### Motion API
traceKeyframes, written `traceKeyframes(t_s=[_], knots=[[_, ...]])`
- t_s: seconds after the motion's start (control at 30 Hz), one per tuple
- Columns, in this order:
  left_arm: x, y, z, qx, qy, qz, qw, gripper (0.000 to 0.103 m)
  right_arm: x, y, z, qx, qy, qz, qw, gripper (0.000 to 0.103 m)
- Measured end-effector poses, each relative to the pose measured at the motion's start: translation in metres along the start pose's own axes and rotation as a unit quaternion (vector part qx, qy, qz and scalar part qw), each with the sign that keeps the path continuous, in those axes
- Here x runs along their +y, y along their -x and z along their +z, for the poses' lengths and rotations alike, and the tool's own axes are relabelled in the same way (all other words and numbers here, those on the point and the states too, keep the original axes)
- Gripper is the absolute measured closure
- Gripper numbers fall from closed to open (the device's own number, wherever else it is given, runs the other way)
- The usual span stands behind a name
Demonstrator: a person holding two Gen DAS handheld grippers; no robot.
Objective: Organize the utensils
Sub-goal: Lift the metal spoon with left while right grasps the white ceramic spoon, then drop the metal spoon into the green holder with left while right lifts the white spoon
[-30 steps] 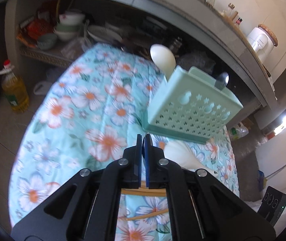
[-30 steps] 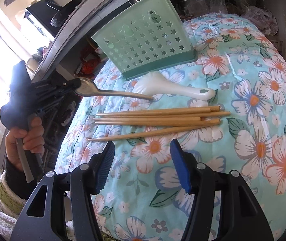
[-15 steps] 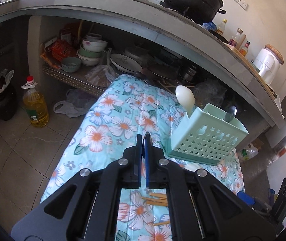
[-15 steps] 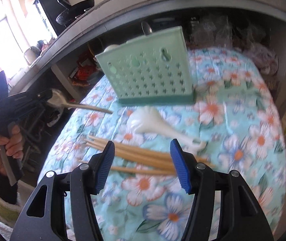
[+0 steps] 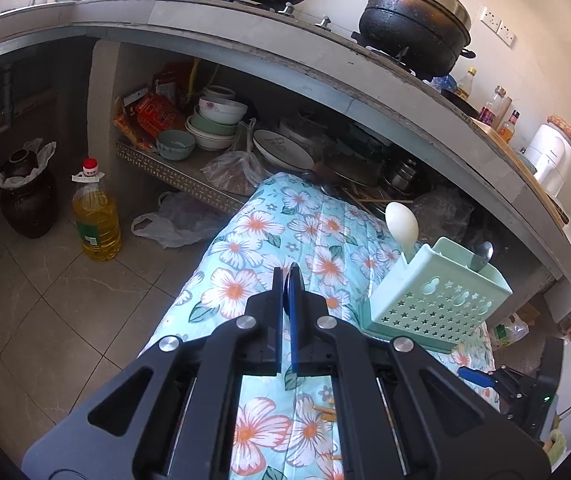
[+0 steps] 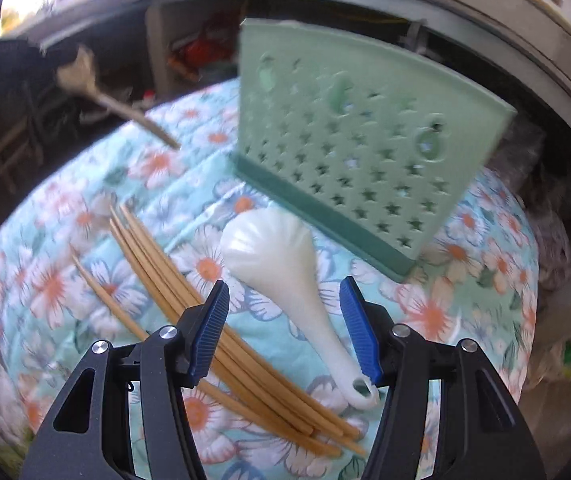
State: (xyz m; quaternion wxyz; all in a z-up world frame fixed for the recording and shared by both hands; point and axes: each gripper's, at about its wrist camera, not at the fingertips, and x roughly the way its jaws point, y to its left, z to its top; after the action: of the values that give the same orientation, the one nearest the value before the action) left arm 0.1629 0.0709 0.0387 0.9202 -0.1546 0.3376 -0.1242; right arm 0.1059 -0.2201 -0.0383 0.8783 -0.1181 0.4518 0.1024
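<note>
A mint-green perforated utensil caddy (image 5: pixel 437 308) (image 6: pixel 357 148) stands on the floral cloth, with a white spoon (image 5: pixel 401 224) and a metal spoon (image 5: pixel 483 254) upright in it. My left gripper (image 5: pixel 287 292) is shut. The blurred right wrist view shows it at far left gripping a metal spoon (image 6: pixel 85 80) by the bowl, handle out over the cloth. My right gripper (image 6: pixel 285 312) is open, low over a white rice paddle (image 6: pixel 273 256) whose handle lies between its fingers, untouched. Several wooden chopsticks (image 6: pixel 189 292) lie beside it on the left.
A kitchen counter (image 5: pixel 365 92) with a black pot (image 5: pixel 413 28) overhangs a shelf of stacked bowls (image 5: pixel 213 124) behind the cloth-covered surface (image 5: pixel 269 232). An oil bottle (image 5: pixel 95 216) and a dark jar (image 5: pixel 25 200) stand on the tiled floor at left.
My left gripper drew back and up from the caddy, still shut on the spoon. My right gripper rolled and moved in over the white paddle; its jaws stayed open.
</note>
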Motion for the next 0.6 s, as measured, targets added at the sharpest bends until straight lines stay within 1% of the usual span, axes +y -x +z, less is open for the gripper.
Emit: traceKeyframes(t_s=[0.1, 0.23, 0.3, 0.47, 0.53, 0.6], knots=[[0.007, -0.006, -0.001, 0.006, 0.008, 0.0, 1.0, 0.102, 0.009, -0.017, 0.007, 0.028, 0.041, -0.013, 0.999, 0.047], [0.014, -0.012, -0.003, 0.012, 0.017, -0.002, 0.9998, 0.102, 0.025, -0.037, 0.017, 0.061, 0.102, -0.021, 0.993, 0.047], [0.017, -0.014, -0.003, 0.013, 0.021, -0.003, 0.9997, 0.102, 0.033, -0.045, 0.021, 0.07, 0.129, -0.031, 0.989, 0.043], [0.024, -0.017, -0.003, 0.013, 0.03, -0.007, 0.9994, 0.102, 0.043, -0.055, 0.029, 0.071, 0.16, -0.057, 0.983, 0.037], [0.026, -0.018, -0.004, 0.015, 0.034, -0.009, 0.9993, 0.102, 0.047, -0.056, 0.031, 0.063, 0.157, -0.072, 0.983, 0.037], [0.027, -0.018, -0.005, 0.015, 0.035, -0.011, 0.9992, 0.102, 0.054, -0.053, 0.031, 0.049, 0.156, -0.096, 0.982, 0.038]])
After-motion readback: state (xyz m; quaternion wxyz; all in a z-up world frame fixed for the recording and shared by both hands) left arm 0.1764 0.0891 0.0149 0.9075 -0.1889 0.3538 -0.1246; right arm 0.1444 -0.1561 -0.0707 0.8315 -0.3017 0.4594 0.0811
